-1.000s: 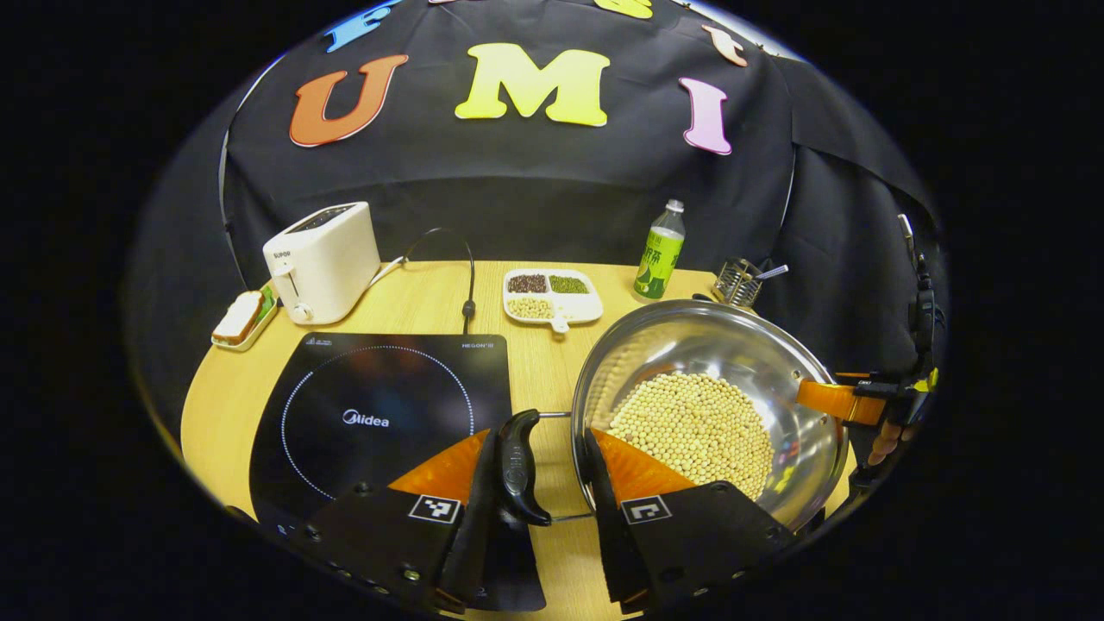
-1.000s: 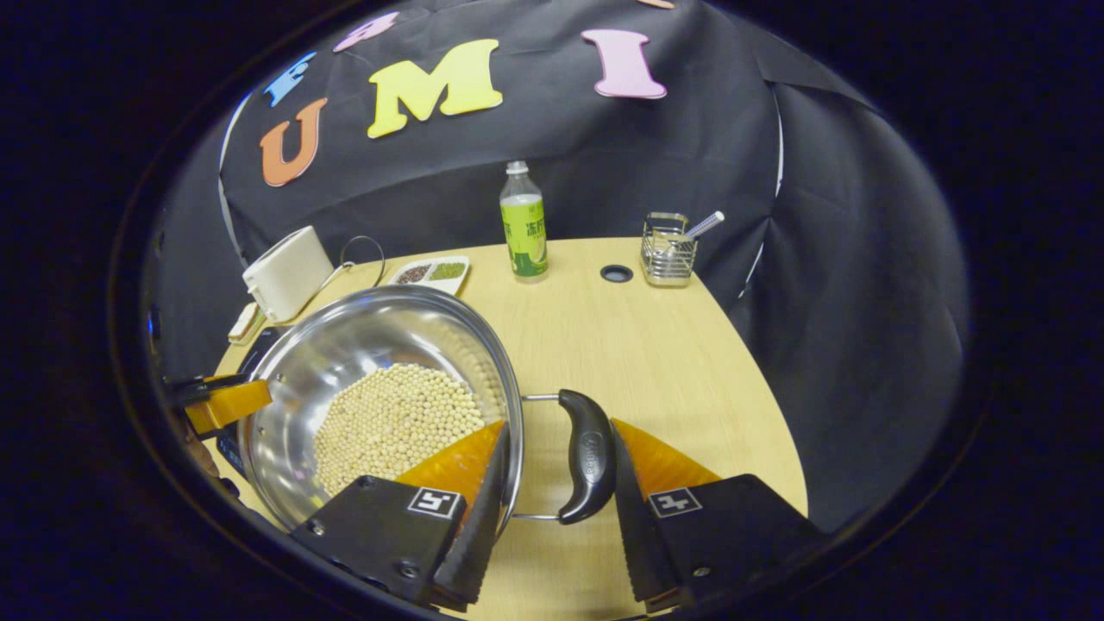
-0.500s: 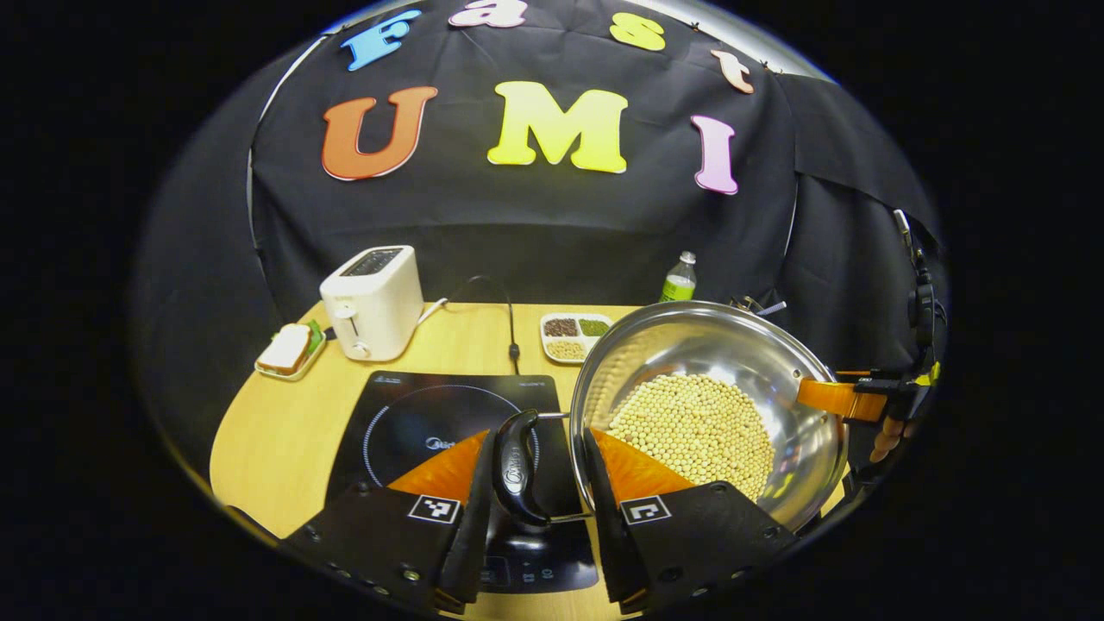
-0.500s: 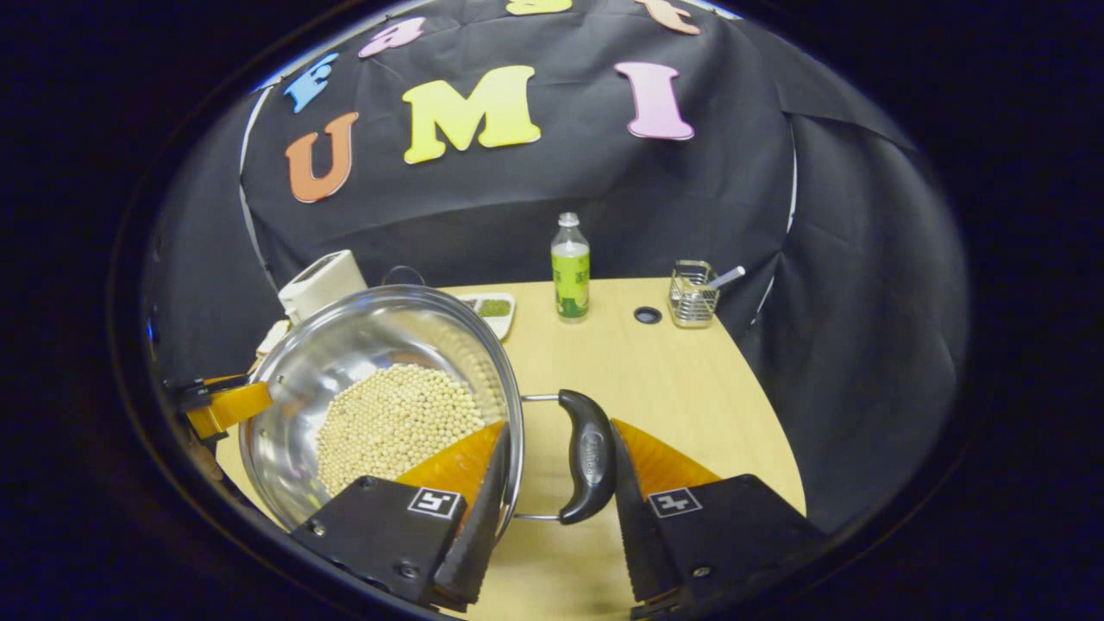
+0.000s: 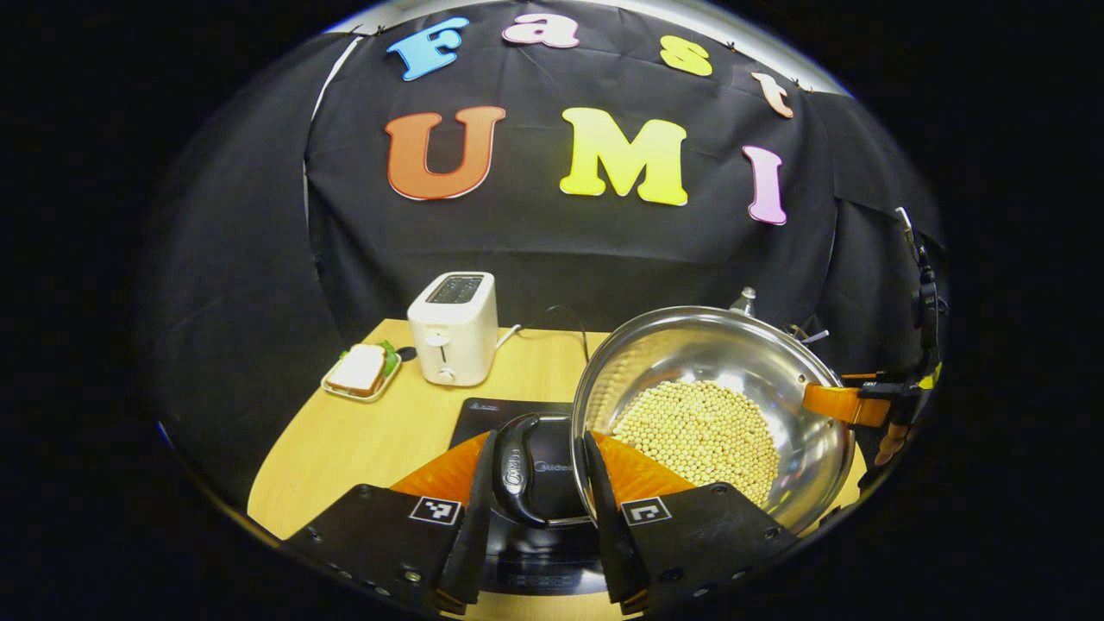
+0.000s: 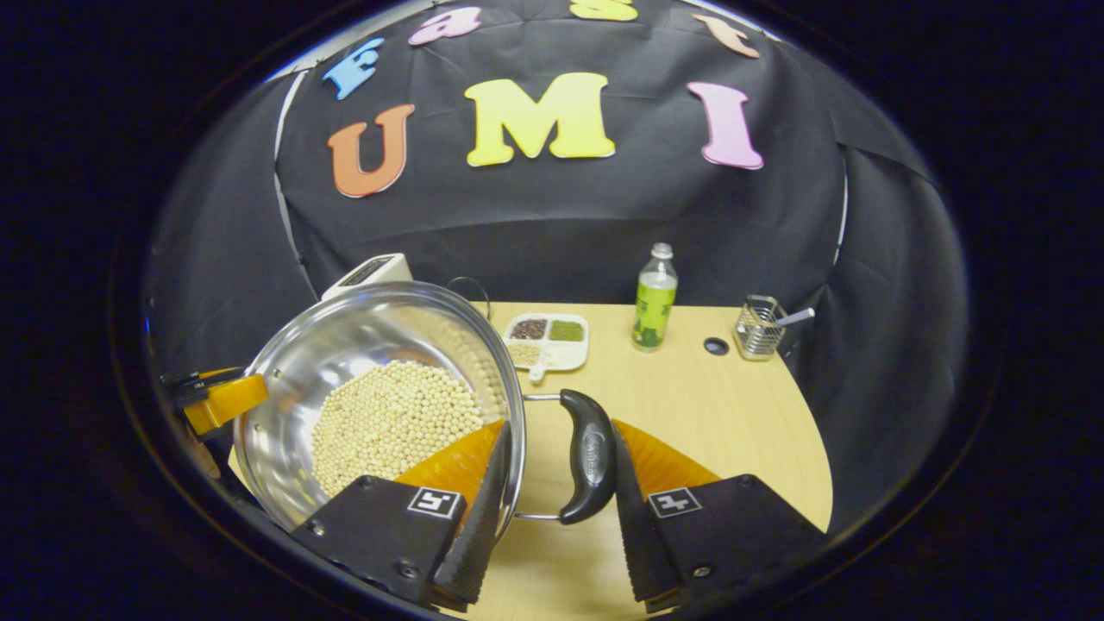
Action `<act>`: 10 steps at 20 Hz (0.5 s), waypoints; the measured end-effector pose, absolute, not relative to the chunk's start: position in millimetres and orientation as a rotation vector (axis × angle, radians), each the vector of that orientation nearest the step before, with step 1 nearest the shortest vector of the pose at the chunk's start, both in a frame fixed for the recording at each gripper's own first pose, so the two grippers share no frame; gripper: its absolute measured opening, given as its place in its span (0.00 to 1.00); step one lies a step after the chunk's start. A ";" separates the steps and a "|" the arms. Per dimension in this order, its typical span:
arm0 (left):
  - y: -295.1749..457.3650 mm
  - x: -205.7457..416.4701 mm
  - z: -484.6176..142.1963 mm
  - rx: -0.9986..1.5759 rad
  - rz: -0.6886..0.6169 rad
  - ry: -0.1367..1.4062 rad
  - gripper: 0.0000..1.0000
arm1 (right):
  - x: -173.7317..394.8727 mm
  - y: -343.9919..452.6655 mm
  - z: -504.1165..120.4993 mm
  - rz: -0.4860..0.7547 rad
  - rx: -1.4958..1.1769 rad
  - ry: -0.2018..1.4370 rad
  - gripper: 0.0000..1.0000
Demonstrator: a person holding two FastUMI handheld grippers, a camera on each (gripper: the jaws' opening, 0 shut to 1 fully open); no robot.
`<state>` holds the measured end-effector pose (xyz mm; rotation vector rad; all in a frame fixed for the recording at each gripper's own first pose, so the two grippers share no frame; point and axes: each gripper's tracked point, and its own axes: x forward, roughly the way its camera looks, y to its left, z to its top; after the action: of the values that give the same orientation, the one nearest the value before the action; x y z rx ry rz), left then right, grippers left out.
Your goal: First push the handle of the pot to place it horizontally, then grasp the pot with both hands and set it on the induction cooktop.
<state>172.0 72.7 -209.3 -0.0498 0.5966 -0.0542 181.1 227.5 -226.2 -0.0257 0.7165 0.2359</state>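
A steel pot (image 5: 716,345) holding soybeans (image 5: 699,427) hangs in the air between both grippers. My left gripper (image 5: 540,440) is shut across the pot's black left handle (image 5: 513,470) and the rim beside it. Below that handle lies the black induction cooktop (image 5: 483,410), and the pot's left part hangs over it. My right gripper (image 6: 559,427) is shut the same way on the right handle (image 6: 591,457), one finger inside the pot (image 6: 362,345). Each gripper shows at the pot's far side from the other: right gripper (image 5: 862,404), left gripper (image 6: 216,401).
A white toaster (image 5: 453,328) and a sandwich plate (image 5: 360,371) stand behind the cooktop at the left. On the wooden table (image 6: 733,414) are a divided dish of beans (image 6: 546,336), a green bottle (image 6: 654,297) and a wire holder (image 6: 759,328).
Both grippers have lifted the pot off the table and carried it leftward, so its left handle now hangs over the cooktop. Their grip on the handles is unchanged.
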 end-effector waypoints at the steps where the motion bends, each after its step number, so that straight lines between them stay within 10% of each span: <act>1: 84.8 173.5 -208.5 -0.049 -0.039 0.591 0.52 | 183.8 239.8 -226.8 0.245 -0.024 0.717 0.64; 10: 148.0 203.1 -244.7 -0.094 0.057 0.630 0.53 | 213.1 316.7 -262.0 0.255 -0.060 0.724 0.65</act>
<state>203.1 148.0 -244.7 -0.0944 0.6295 0.0569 213.1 316.7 -262.0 -0.0602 0.7237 0.2549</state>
